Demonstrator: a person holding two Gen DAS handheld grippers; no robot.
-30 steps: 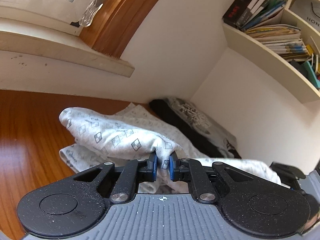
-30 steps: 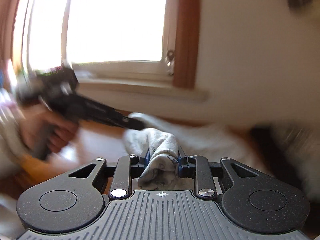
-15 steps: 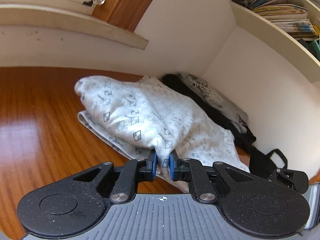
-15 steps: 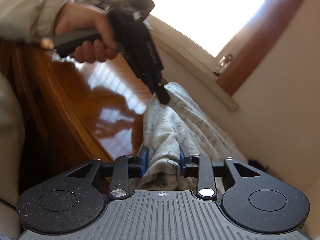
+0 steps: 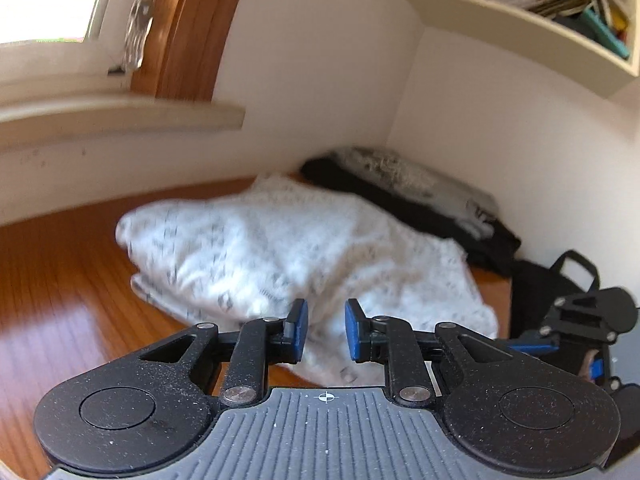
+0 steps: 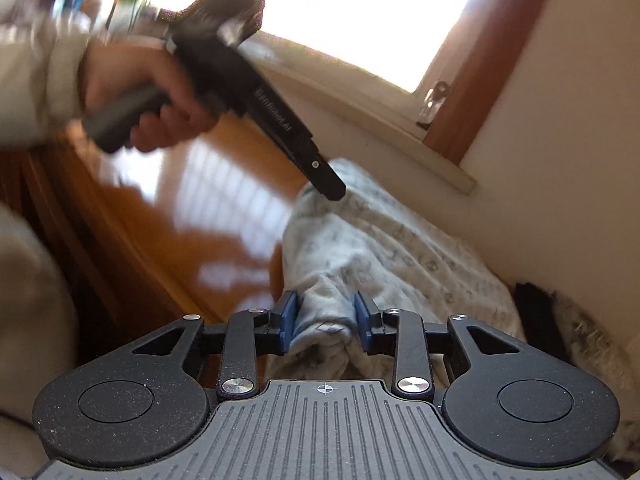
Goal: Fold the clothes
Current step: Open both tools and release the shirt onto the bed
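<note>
The crumpled white cotton garment [image 5: 280, 248] has a small grey-black diamond print all over it. It sits on a glossy orange-brown wooden counter [image 5: 60, 280]. Behind it there's a folded black garment [image 5: 424, 216] with a grey-and-white patterned piece [image 5: 404, 176] on top. Both grippers are matte black with blue pads [image 5: 354, 334] and a ribbed grey base. Walls are cream, the window frame [image 5: 188, 28] is warm brown, and the person's sleeve [image 6: 32, 80] is beige.
</note>
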